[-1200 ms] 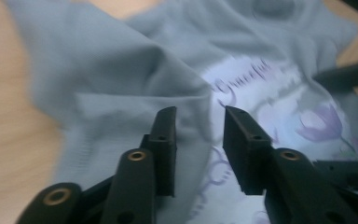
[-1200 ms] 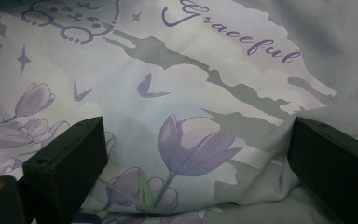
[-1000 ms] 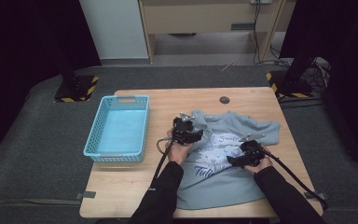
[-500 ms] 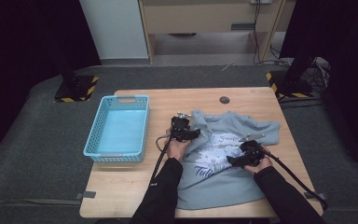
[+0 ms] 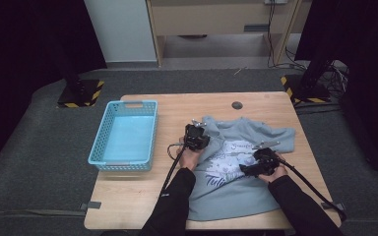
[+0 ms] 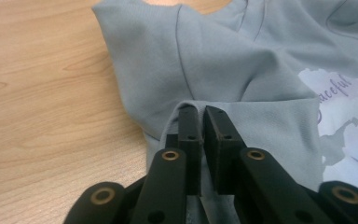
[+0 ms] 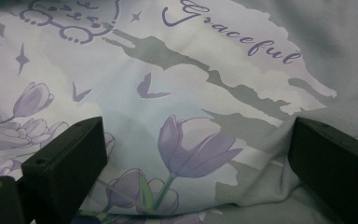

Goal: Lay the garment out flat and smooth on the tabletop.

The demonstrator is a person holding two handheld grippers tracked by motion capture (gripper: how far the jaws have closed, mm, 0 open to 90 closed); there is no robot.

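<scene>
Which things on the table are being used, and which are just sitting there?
In use:
grey T-shirt
left gripper, jaws just closed, pinching the shirt's fabric
right gripper, open over the print

Just sitting there:
blue basket

Left gripper (image 5: pixel 197 133) and right gripper (image 5: pixel 252 169) rest on grey T-shirt (image 5: pixel 236 191) beside blue basket (image 5: pixel 98 147).

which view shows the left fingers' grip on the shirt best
The left gripper view: its fingers pinch a fold of the shirt up close. The high view shows the left gripper small at the shirt's edge. The right gripper view shows the print.
</scene>
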